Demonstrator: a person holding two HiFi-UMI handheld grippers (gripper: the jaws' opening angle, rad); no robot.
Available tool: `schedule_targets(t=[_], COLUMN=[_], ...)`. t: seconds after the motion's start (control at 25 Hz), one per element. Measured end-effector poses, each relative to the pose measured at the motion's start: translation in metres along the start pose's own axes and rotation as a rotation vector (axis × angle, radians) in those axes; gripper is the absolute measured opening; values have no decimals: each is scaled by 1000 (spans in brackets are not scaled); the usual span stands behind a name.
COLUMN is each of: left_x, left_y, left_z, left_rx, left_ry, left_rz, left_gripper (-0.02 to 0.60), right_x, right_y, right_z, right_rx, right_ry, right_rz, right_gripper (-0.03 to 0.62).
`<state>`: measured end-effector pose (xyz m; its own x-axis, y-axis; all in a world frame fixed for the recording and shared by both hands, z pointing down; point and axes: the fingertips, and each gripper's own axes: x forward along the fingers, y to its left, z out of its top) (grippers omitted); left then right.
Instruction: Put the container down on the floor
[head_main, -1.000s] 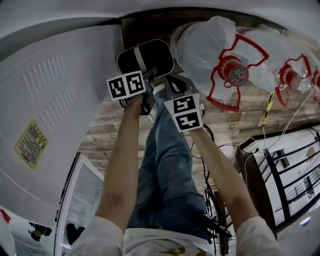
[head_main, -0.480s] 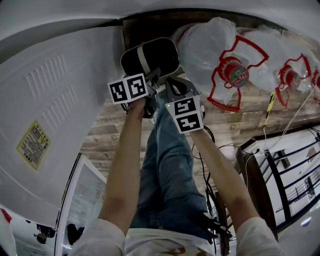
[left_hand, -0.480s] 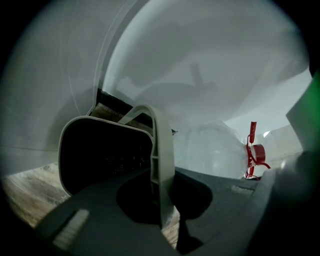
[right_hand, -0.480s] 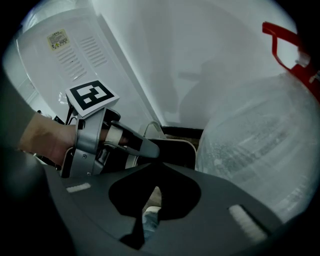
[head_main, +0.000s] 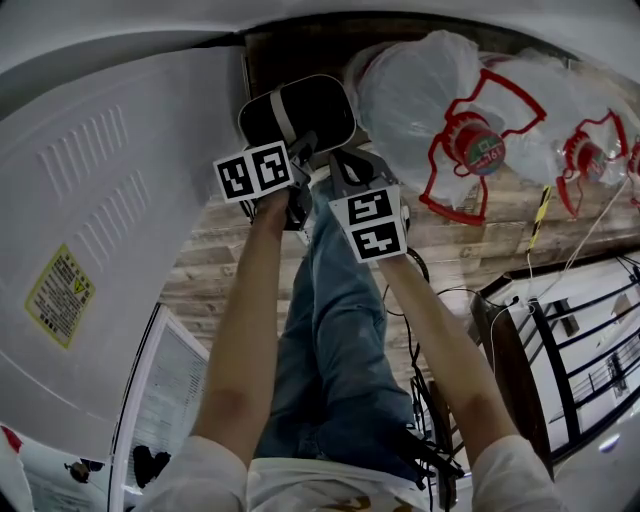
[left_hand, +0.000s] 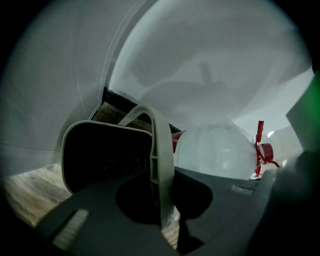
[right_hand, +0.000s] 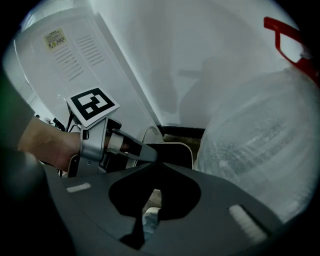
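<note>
Left claw was clamped on the pale handle of the dark container, which hung just ahead of it by the wood floor. Right claw was pinched shut on nothing. I'd have eased it straight down till the base sat flat, clear of the water jug beyond, then let go.

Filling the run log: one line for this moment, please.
left gripper: shut on pale handle of dark pale-rimmed container | right gripper: shut, empty, beside left gripper | container: near wooden floor, contact unclear

Head view steeply down, gripper views close alongside (container shared).
</note>
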<state>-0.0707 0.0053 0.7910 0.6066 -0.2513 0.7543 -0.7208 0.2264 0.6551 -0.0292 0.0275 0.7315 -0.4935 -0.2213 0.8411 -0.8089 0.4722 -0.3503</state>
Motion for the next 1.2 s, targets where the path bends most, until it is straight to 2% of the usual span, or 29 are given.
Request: schedule_targets(t=[0.2, 0.28, 0.48, 0.6, 0.76, 0.88, 1.2], left_x=[-2, -5, -18, -21, -31, -39, -51], left_y=[5, 12, 41, 51, 74, 91, 116], left_z=[-1, -1, -10, -18, -28, -32, -46], left_rx=[4, 19, 105, 131, 135, 121, 87], left_ry=[-6, -8, 47, 83, 106, 120, 173], left_rz=[42, 98, 302, 340, 424, 478, 562], left_gripper=[25, 25, 23, 16, 12, 35, 99], right_x=[0, -1, -5, -4, -1, 1, 0], right_y=[0, -1, 0, 1, 6, 11, 17], right_z=[-3, -3, 1, 2, 0, -3, -11], right_rx=[7, 3, -44, -41, -41, -43, -94], right_ry=[12, 11, 1, -5, -7, -2, 32], right_rz=[3, -4, -21, -21, -18, -8, 1], right_gripper=[26, 26, 26, 26, 26, 26, 26])
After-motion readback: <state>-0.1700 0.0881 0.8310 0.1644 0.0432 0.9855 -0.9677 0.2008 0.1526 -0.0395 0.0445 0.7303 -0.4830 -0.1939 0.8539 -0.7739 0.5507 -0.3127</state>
